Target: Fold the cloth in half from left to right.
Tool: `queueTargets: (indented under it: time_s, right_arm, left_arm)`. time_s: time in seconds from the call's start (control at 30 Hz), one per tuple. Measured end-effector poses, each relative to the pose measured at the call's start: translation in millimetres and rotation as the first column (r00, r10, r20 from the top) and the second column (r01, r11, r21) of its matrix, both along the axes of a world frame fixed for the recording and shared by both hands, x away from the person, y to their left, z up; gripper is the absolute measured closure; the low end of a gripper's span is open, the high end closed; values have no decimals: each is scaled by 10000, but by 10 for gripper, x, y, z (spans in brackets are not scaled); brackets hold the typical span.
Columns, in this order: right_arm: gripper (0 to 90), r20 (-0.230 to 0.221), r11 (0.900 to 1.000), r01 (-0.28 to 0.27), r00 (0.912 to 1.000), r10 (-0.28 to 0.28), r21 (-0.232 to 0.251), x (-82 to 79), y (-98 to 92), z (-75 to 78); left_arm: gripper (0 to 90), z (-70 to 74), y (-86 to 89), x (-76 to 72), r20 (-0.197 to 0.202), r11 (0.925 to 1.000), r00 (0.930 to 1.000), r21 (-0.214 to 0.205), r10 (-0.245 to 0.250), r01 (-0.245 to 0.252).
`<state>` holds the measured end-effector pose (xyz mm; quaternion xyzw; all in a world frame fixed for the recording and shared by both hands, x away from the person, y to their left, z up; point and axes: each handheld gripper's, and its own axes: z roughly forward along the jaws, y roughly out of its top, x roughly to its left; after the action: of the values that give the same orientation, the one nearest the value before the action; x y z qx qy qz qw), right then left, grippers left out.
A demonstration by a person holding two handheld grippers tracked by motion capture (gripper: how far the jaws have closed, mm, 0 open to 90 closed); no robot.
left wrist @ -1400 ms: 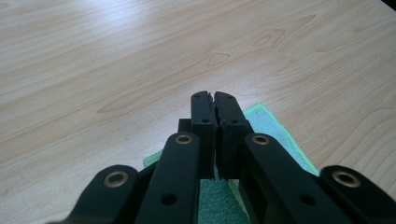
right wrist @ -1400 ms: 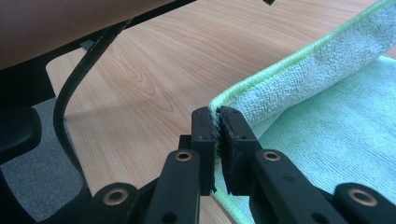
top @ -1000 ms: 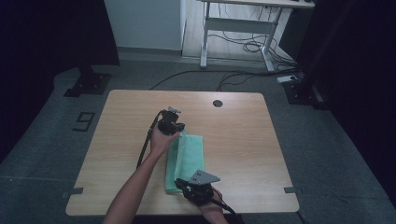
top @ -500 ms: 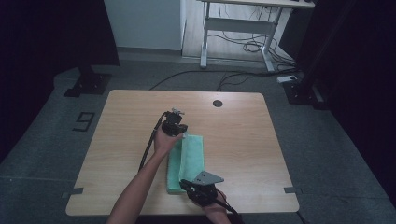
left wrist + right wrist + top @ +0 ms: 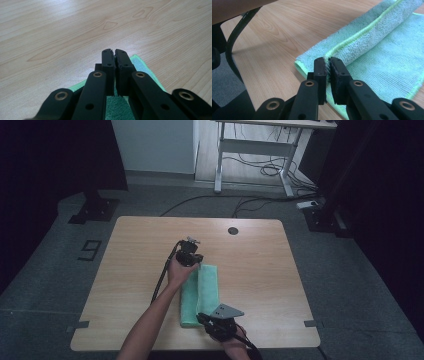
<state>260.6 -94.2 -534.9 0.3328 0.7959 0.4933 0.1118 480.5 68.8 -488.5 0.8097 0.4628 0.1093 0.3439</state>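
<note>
A green towel (image 5: 207, 290) lies folded lengthwise on the wooden table (image 5: 260, 260). My left gripper (image 5: 194, 263) sits at the towel's far end, its jaws shut in the left gripper view (image 5: 114, 51) with a thin layer of the towel (image 5: 147, 72) caught between the pads. My right gripper (image 5: 201, 316) is at the near end. In the right gripper view it (image 5: 327, 60) is shut on the hemmed edge of the towel's (image 5: 387, 57) folded-over layer, which runs away toward the upper right.
The left gripper's black cable (image 5: 162, 280) trails along the forearm across the table's left half. A round grommet hole (image 5: 233, 230) sits near the far edge. The right hand is close to the table's front edge. A desk frame (image 5: 252, 150) and floor cables lie beyond.
</note>
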Motion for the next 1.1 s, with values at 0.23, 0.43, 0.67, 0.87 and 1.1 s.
queueTargets:
  time_s: [0.23, 0.43, 0.67, 0.87, 1.1]
  right_arm:
    - [829, -94, 10000, 24, 10000, -24, -26, -5, -35, -24]
    - [829, -180, 9999, 107, 9998, -107, 2, -2, -71, -46]
    - [823, -239, 9998, 211, 9995, -210, 42, 0, -120, -64]
    - [805, -409, 9997, 256, 9988, -258, -56, 24, -142, -115]
    - [806, -487, 9995, 304, 9983, -308, -80, 25, -156, -133]
  left_arm:
    - [862, -22, -45, 9, -8, 10000, 10000, 13, -79, 79]
    - [863, -67, -115, 27, -78, 9999, 9998, 46, -158, 158]
    - [866, -66, -184, 43, -71, 9996, 9996, 24, -270, 270]
    - [866, -109, -237, 67, -156, 9995, 9994, 23, -319, 319]
    - [873, -166, -320, 69, -219, 9988, 9986, 53, -486, 488]
